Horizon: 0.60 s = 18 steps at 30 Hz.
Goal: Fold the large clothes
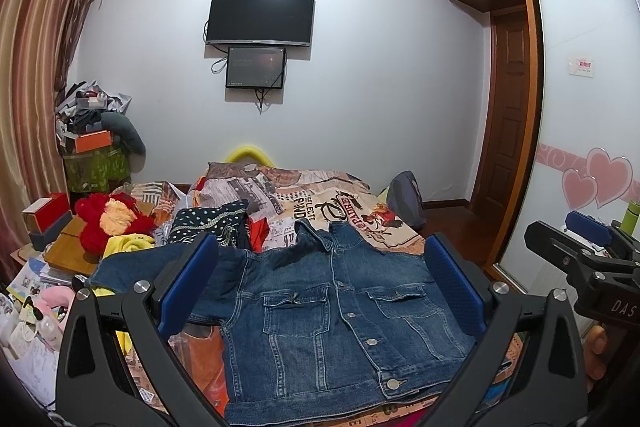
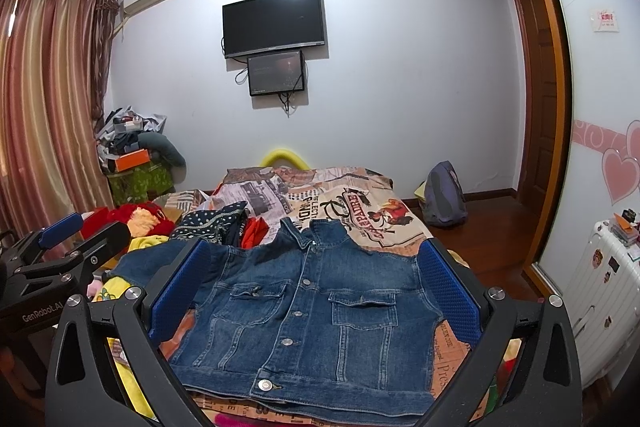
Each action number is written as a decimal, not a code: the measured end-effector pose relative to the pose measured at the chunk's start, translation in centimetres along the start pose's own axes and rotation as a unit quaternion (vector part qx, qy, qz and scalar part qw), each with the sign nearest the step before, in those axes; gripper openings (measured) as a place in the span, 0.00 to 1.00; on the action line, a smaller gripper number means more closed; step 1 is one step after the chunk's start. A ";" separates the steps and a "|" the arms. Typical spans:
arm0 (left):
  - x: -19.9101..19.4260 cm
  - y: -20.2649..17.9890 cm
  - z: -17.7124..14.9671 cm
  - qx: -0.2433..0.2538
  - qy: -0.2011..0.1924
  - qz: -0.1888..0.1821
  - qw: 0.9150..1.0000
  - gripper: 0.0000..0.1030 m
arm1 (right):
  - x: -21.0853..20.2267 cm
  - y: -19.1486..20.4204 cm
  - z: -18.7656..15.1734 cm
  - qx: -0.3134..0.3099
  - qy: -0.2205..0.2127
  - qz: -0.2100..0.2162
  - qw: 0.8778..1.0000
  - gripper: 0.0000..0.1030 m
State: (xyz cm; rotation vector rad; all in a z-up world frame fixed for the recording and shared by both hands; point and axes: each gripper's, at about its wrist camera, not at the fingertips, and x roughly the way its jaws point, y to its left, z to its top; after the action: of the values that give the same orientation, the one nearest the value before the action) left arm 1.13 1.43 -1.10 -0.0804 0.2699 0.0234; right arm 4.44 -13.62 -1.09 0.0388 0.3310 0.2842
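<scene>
A blue denim jacket (image 1: 332, 323) (image 2: 308, 311) lies front up and buttoned on the bed, collar toward the far wall. One sleeve stretches out to the left; the right sleeve is not visible. My left gripper (image 1: 320, 275) hovers open above the jacket's chest, blue pads (image 1: 188, 287) wide apart with nothing between them. My right gripper (image 2: 316, 279) is likewise open over the jacket and empty. Each gripper shows in the other's view: the right gripper (image 1: 588, 239) at the right edge, the left gripper (image 2: 64, 231) at the left edge.
A patterned bedspread (image 1: 344, 211) covers the bed. Clothes pile up on the left: a polka-dot garment (image 1: 208, 223), red plush (image 1: 108, 223), yellow fabric. Books and boxes clutter the left side. A backpack (image 2: 444, 195) sits on the wood floor; a white suitcase (image 2: 600, 267) stands at the right.
</scene>
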 end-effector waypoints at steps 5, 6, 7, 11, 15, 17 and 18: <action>0.5 0.4 -0.2 -0.002 0.004 0.003 1.000 1.00 | 0.3 0.1 -0.1 0.000 0.003 -0.002 1.000 1.00; 0.7 0.5 -0.2 -0.002 0.005 0.005 1.000 1.00 | 0.4 0.1 -0.1 0.000 0.005 -0.003 1.000 1.00; 1.0 0.6 -0.2 -0.003 0.007 0.006 1.000 1.00 | 0.6 -0.1 0.2 0.000 0.007 -0.003 1.000 1.00; 1.8 1.4 -0.1 -0.010 0.011 0.017 1.000 1.00 | 1.4 0.0 0.1 0.002 0.015 -0.005 1.000 1.00; 3.1 2.7 -0.1 -0.018 0.018 0.035 0.999 1.00 | 2.6 -0.4 0.3 0.007 0.028 -0.005 1.000 1.00; 3.9 3.3 -0.1 -0.019 0.022 0.046 0.999 1.00 | 3.4 -0.6 0.3 0.008 0.036 -0.005 0.999 1.00; 4.5 3.8 -0.1 -0.019 0.024 0.054 0.998 1.00 | 3.7 -0.6 0.3 0.009 0.040 -0.005 0.999 1.00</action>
State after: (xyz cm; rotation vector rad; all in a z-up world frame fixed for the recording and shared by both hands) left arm 5.31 5.29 -2.72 -0.1042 0.3222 0.1349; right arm 8.03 -13.18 -2.06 0.0431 0.4127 0.2728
